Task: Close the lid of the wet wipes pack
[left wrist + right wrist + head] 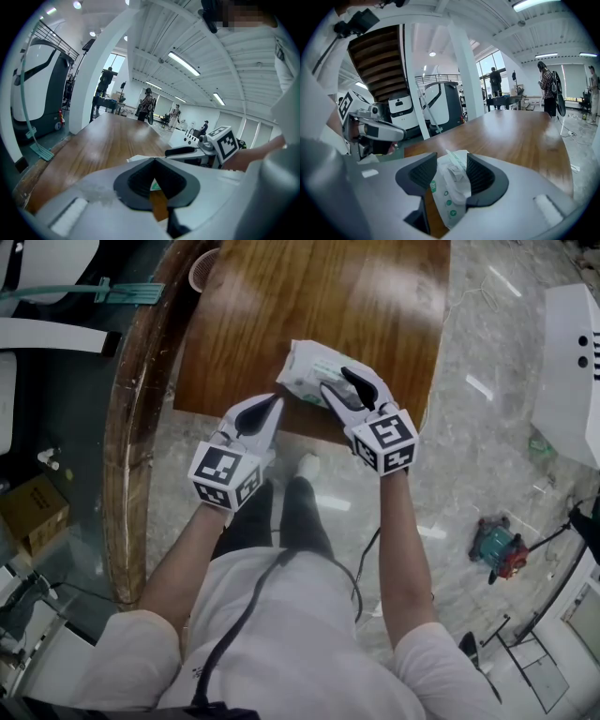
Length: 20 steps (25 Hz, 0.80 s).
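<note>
Right now we hold both grippers over the near edge of the wooden table (309, 296), and the wet wipes pack (307, 367) lies flat on it there, about midway along that edge.

Our right gripper (336, 379) reaches over the near right part of the pack. In the right gripper view its jaws stand apart (451, 157), and the pack (450, 197) fills the gap between the two dark pads, its white wrapper with green marks running on under the jaws. We cannot tell whether the pads press on it. A thin pale flap (451, 158) sticks up from the top of the pack.

Our left gripper (275, 401) sits just beside the pack's near left corner, pointing toward it. In the left gripper view its jaws are together (154, 160), tips meeting, with nothing clamped; only a sliver of the pack and some wood show through the small opening below the tips. That view also shows the right gripper (197, 151) close by on the right.

Farther off in both gripper views, people (146, 104) stand beyond the table's far edge.
</note>
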### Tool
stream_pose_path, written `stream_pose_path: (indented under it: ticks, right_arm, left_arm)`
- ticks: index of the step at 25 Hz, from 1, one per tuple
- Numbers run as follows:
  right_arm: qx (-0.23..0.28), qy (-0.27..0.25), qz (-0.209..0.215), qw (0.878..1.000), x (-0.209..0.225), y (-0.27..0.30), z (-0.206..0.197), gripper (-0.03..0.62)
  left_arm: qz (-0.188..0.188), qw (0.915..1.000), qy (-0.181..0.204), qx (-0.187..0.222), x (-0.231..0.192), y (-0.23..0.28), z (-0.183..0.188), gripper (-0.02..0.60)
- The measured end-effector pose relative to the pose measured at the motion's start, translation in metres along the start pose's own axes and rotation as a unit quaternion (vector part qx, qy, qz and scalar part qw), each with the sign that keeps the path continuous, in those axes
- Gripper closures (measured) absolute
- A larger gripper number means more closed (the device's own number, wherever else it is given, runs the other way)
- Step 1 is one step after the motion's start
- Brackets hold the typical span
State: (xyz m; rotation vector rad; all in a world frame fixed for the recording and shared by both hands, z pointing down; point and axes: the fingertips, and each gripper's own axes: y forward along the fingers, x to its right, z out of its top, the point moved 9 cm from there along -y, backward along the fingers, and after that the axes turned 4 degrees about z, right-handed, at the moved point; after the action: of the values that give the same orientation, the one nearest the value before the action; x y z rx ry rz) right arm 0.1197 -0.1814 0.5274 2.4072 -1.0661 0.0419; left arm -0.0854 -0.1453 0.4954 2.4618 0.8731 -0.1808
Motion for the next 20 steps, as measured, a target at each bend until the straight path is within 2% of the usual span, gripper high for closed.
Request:
stream_pose_path:
  ticks: [20]
  right_arm:
    - [-0.062, -0.028, -0.004, 0.998, -0.026, 0.012, -0.013, 0.402]
  left_arm:
    - [0.005, 1.0, -0.004, 0.001, -0.009, -0.026, -0.013, 0.578]
